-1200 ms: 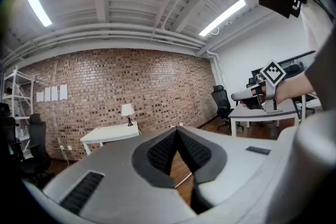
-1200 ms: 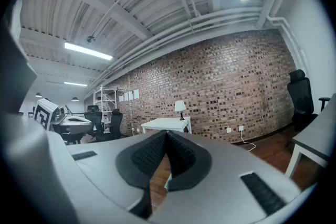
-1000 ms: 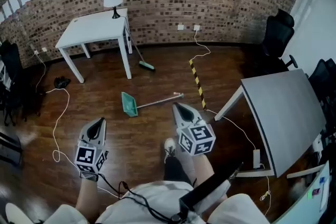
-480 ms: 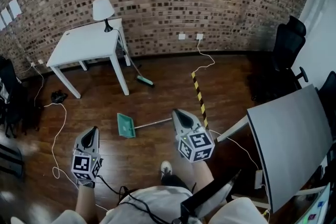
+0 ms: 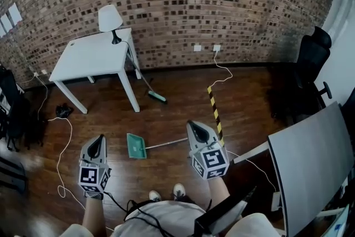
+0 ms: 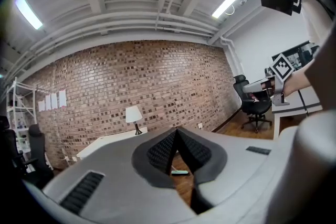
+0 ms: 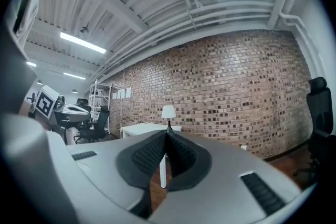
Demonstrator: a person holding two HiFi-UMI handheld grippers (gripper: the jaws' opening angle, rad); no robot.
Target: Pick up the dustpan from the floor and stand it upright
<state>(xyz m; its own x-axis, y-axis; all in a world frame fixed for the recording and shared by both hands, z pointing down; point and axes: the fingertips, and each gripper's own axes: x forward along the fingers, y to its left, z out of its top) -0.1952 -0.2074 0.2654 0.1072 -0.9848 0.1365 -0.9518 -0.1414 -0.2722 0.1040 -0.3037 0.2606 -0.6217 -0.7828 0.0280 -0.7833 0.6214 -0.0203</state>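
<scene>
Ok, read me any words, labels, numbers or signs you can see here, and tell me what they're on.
No words or numbers can be read.
Wall sheets: too small to read.
Marker cubes: black-and-white square patterns, no letters.
Floor tape: yellow and black stripes, no text.

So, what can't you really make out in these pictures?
- Head view: the dustpan handle's far end, behind the right gripper.
- Head view: dark object at left, too small to identify.
- Right gripper view: no dustpan shows; the gripper's own body fills the lower picture.
</scene>
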